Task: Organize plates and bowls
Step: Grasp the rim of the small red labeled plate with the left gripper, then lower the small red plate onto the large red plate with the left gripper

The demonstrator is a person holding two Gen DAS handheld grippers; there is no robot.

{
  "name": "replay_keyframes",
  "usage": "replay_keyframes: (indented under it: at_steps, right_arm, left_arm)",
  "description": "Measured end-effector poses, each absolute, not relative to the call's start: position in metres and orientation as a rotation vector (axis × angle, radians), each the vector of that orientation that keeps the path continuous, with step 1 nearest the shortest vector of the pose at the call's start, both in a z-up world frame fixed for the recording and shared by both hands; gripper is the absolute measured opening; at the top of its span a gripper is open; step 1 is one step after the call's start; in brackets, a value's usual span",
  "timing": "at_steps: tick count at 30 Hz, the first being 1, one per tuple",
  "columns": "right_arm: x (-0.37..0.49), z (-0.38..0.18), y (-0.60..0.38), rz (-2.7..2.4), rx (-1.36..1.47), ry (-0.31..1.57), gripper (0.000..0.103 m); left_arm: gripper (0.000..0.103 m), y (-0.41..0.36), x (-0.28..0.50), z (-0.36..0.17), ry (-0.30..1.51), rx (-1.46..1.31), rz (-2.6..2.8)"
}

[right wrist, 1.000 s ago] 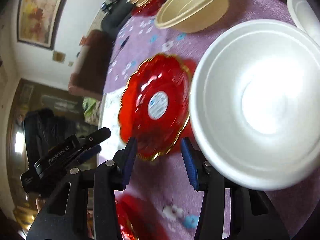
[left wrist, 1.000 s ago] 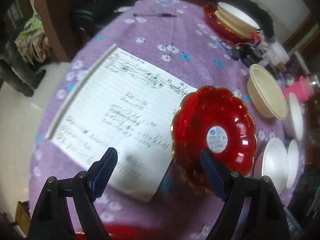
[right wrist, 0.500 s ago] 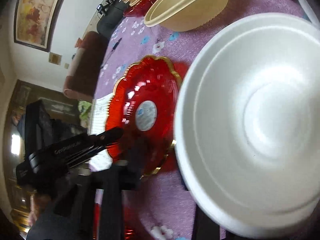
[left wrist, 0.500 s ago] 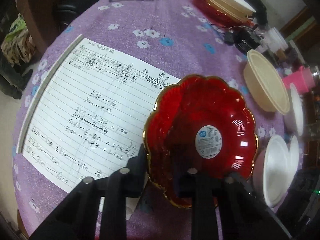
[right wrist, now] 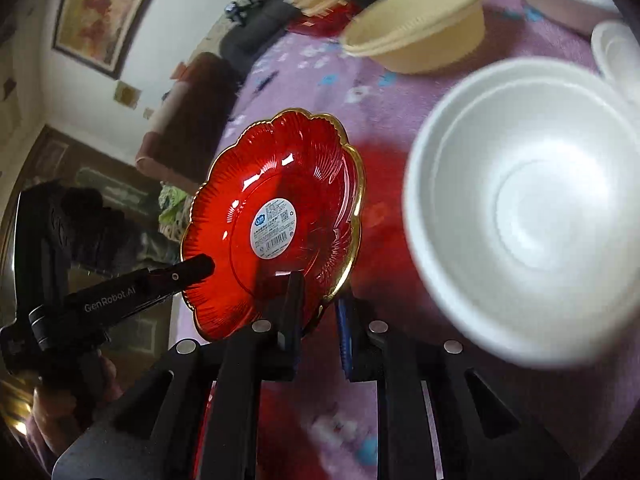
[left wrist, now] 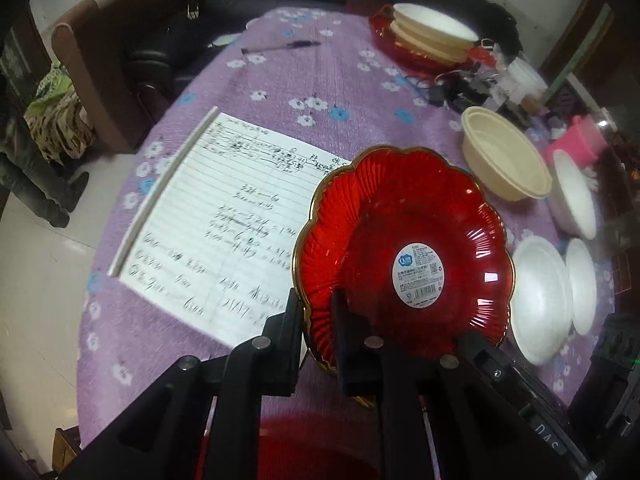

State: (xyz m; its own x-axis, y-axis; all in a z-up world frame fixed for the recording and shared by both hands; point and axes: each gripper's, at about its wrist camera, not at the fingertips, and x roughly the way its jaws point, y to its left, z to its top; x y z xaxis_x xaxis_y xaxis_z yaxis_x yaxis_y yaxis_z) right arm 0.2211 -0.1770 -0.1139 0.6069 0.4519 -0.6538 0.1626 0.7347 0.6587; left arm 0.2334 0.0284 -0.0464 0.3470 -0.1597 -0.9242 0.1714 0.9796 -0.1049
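Note:
A red scalloped plate [left wrist: 404, 256] with a gold rim and a white sticker is lifted off the purple tablecloth. My left gripper [left wrist: 318, 320] is shut on its near rim. In the right wrist view my right gripper [right wrist: 320, 304] is also shut on the plate's [right wrist: 276, 220] edge, and the left gripper's finger reaches in from the left. A large white foam bowl [right wrist: 528, 216] sits just right of the plate. A cream bowl [left wrist: 506, 158] stands beyond it.
A written notebook [left wrist: 224, 216] lies left of the plate. A stack of a red plate and cream plates [left wrist: 428, 36] stands at the far side. White foam bowls [left wrist: 544, 296] sit at the right, with a pen [left wrist: 280, 46], cables and a pink item [left wrist: 580, 144].
Both grippers closed on the red plate's rim. The plate has come up off the cloth and tilted toward the cameras.

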Motion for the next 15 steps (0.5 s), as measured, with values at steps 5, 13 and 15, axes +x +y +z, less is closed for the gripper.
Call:
replay_keyframes:
  at_steps: [5, 13, 15]
  right_arm:
    - [0.192, -0.094, -0.166, 0.238, 0.723, 0.903, 0.015]
    - [0.141, -0.083, -0.132, 0.320, 0.614, 0.901, 0.015]
    - [0.128, -0.085, -0.122, 0.335, 0.573, 0.912, 0.015]
  left_arm:
    - [0.012, 0.048, 0.190, -0.025, 1.153, 0.009, -0.209]
    - [0.013, 0.074, 0.124, -0.020, 1.069, 0.017, -0.162]
    - [0.014, 0.078, 0.108, -0.023, 1.047, 0.039, -0.136]
